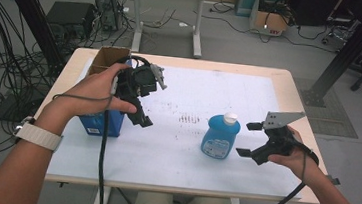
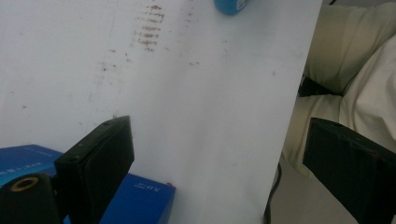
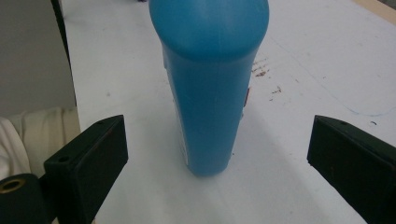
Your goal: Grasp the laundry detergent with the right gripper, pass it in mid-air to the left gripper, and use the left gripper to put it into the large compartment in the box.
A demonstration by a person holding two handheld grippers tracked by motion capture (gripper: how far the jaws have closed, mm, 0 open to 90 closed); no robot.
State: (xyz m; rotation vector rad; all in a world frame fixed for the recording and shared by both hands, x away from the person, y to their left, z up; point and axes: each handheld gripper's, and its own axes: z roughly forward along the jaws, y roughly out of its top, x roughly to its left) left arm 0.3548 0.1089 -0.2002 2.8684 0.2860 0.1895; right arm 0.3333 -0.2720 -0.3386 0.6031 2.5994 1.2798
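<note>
At the left of the tabletop [image 1: 172, 171], a blue box [image 1: 97, 123] with an open cardboard top stands near the edge, and the person's left hand [image 1: 97, 91] holds the left tongs [image 1: 140, 113] raised in the air just above and beside it. In the left gripper view these tongs [image 2: 219, 163] are spread wide with nothing between the jaws, angled down over the white sheet and the box's corner [image 2: 140, 198]. Right of centre, a blue bottle [image 1: 220, 135] with a white cap stands upright on the sheet. Just to its right, the right hand [image 1: 296, 158] holds the right tongs [image 1: 248, 138], also spread wide. In the right gripper view the bottle [image 3: 210, 88] stands between the jaws of the right tongs [image 3: 217, 154], clear of both.
</note>
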